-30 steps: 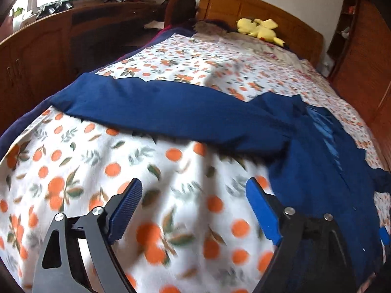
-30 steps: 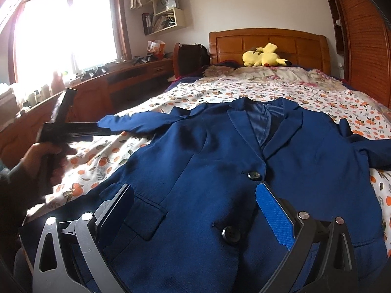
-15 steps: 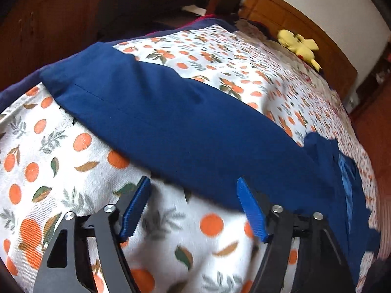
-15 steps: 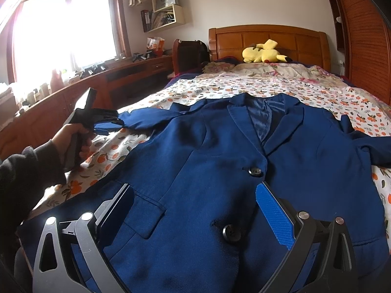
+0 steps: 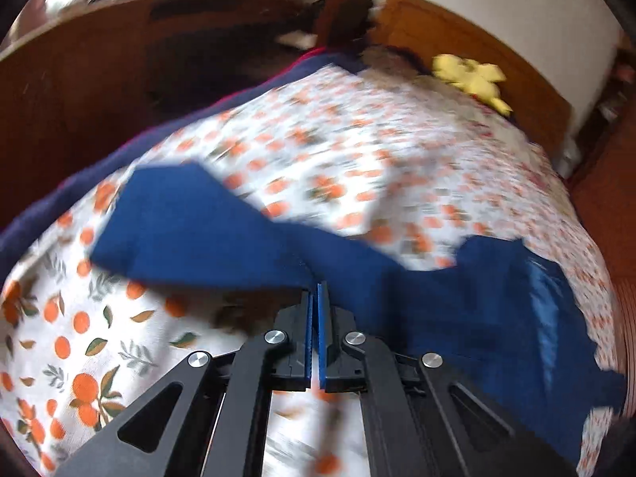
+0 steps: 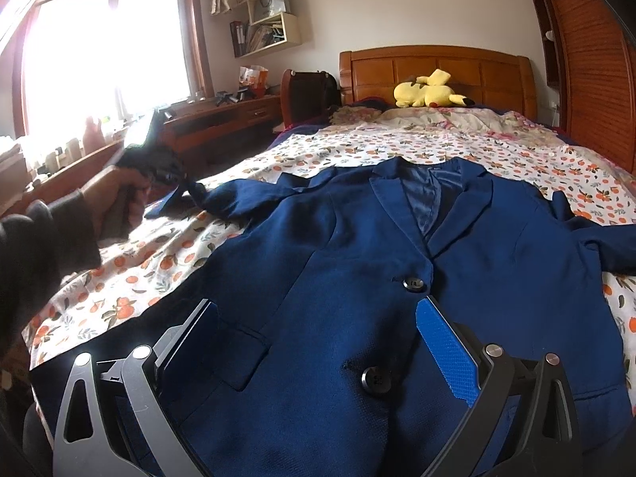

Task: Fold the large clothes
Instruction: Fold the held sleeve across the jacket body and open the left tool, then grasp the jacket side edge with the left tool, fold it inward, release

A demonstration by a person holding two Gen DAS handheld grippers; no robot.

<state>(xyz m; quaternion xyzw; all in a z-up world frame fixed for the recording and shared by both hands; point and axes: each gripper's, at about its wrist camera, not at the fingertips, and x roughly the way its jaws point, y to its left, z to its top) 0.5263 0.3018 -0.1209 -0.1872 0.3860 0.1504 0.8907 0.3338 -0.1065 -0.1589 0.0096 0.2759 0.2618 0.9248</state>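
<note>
On the left, I am holding the left gripper point(image 5: 316, 290) with its blue pads point(image 5: 305, 330) pressed together on the near edge of the sleeve point(image 5: 190, 230) of the navy jacket point(image 6: 357, 278). In the left wrist view, which is blurred, the sleeve is lying slantwise across the orange-print bedspread point(image 5: 79, 338), its cuff end pointing far left, and the fabric is bunching just where the pads are meeting. In the right wrist view my left hand point(image 6: 115, 202) is showing at the far left, gripping the handle, with the sleeve running from it toward the jacket's shoulder.

Moving right, the jacket is lying face up on the bed, collar toward the far headboard point(image 6: 433, 71), lapels open on a lighter lining. Two dark buttons point(image 6: 413, 283) are sitting down its middle and a flap pocket point(image 6: 238, 357) is lying near the left of the hem. Its other sleeve is reaching off to the right edge.

I am keeping the right gripper point(image 6: 318, 346) above the near hem, its fingers point(image 6: 447, 353) spread wide apart and clamping nothing; whether they are touching the cloth I cannot tell.

Farther back, a yellow plush toy point(image 6: 431, 91) is resting against the headboard. A window point(image 6: 103, 55) is glowing at the far left above a long wooden desk point(image 6: 222, 115), and a wall shelf point(image 6: 270, 24) is hanging beside it.
</note>
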